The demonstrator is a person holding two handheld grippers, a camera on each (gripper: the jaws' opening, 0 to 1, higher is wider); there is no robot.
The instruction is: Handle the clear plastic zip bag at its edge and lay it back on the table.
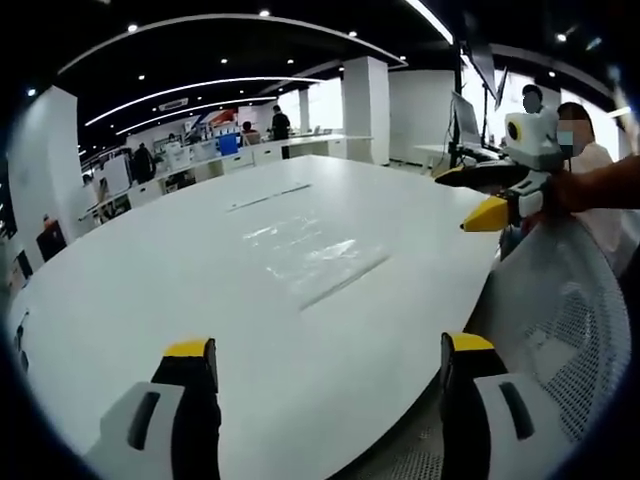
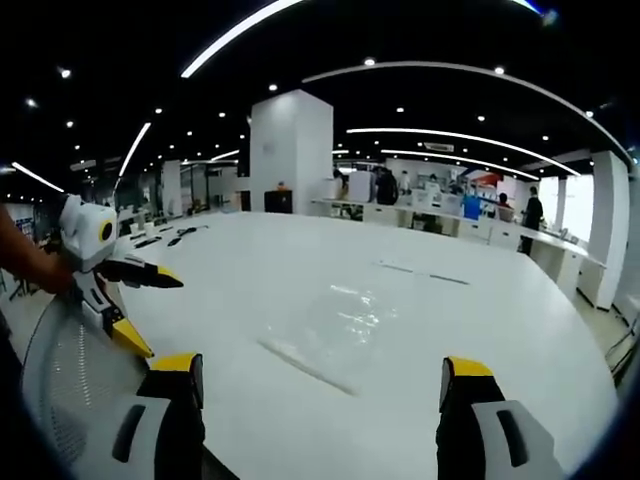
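A clear plastic zip bag (image 1: 312, 258) lies flat on a wide white bench (image 1: 150, 300), its zip strip nearest the bench edge, likely the side to pinch. Both tools hover short of it, jaws spread and empty: the left tool (image 1: 330, 365) and the right tool (image 2: 322, 385). Beyond is an open office with ceiling light strips, a white pillar (image 2: 290, 150) and distant people.

A large white table (image 1: 180, 290) with a rounded edge carried the clear plastic zip bag (image 1: 310, 255), which lay flat near its middle, zip strip toward the near edge. Two thin dark strips (image 2: 415, 272) lay farther back.
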